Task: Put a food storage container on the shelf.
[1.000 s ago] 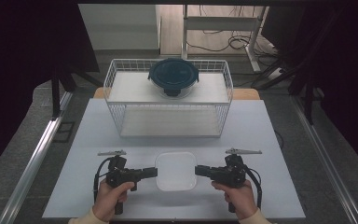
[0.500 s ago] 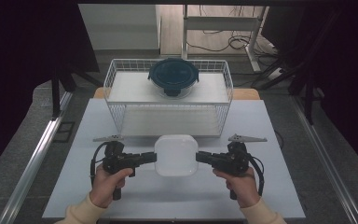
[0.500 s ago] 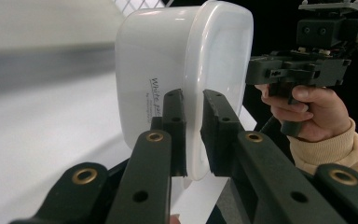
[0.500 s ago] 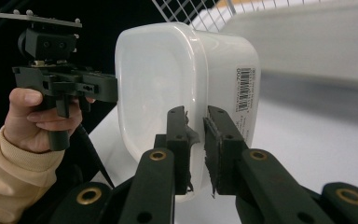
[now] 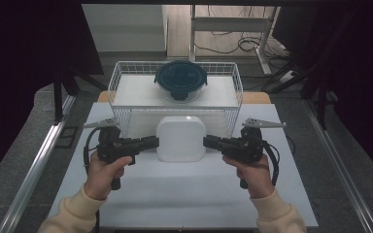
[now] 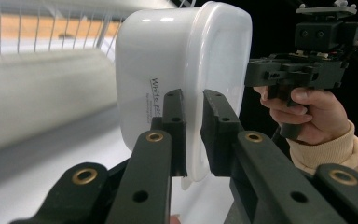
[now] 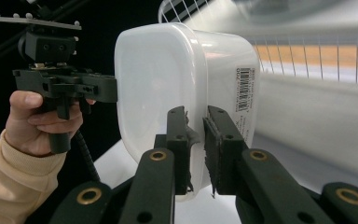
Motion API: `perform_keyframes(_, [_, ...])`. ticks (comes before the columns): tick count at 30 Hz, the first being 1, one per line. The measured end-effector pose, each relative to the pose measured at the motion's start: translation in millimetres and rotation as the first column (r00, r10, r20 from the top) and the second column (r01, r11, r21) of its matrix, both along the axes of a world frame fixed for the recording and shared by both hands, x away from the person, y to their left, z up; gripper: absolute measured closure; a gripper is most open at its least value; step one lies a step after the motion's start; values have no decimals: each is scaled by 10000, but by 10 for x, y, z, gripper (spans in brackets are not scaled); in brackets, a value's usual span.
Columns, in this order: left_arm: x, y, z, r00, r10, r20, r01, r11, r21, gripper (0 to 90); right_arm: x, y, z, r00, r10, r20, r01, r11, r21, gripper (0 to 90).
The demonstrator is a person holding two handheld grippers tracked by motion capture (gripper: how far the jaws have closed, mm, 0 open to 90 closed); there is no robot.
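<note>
In the high view, one white plastic container hangs between the two tongs, above the white table and just in front of the wire basket. The left gripper reaches its left edge and the right gripper its right edge, each held in one hand, with cream sleeves coming in from below. Beyond both tongs, one dark round lidded bowl sits inside the basket. From here the rim contact itself is too small to judge.

The left gripper view supplies that detail: the left gripper has its two black jaws pinched on the thin rim of the container, one jaw on each face of the lip. Black print runs down the container's wall beside the jaws. Across the container, the right gripper meets the opposite edge.

The right gripper view mirrors this: the right gripper is clamped on the rim of the container, its pads looking frayed. A barcode label shows on the wall here, which the other views lack. The left gripper touches the far edge, and basket wires cross behind.
</note>
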State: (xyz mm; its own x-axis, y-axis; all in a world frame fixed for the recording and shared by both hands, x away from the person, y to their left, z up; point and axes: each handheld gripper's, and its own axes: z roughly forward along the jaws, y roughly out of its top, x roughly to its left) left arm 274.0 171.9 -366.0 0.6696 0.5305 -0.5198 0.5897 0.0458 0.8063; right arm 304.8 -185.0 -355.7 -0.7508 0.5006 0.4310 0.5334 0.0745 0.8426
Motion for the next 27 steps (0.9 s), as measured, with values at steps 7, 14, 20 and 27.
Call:
perform_keyframes(7, [98, 34, 260, 9990, 35, 436, -33, 10000, -35, 807, 85, 38, 280, 9986, 24, 534, -26, 10000, 35, 799])
perform_keyframes(14, [263, 60, 458, 9974, 33, 718, -14, 9996, -266, 806, 224, 60, 542, 9959, 30, 906, -20, 9999, -107, 799])
perform_keyframes(20, [479, 94, 633, 9970, 20, 773, -2, 9997, -240, 806, 393, 86, 720, 9946, 17, 1037, -3, 9999, -130, 799])
perform_keyframes(27, [678, 138, 819, 9970, 2, 770, 18, 9997, -260, 806, 570, 116, 881, 9939, 48, 1099, -56, 10000, 74, 799])
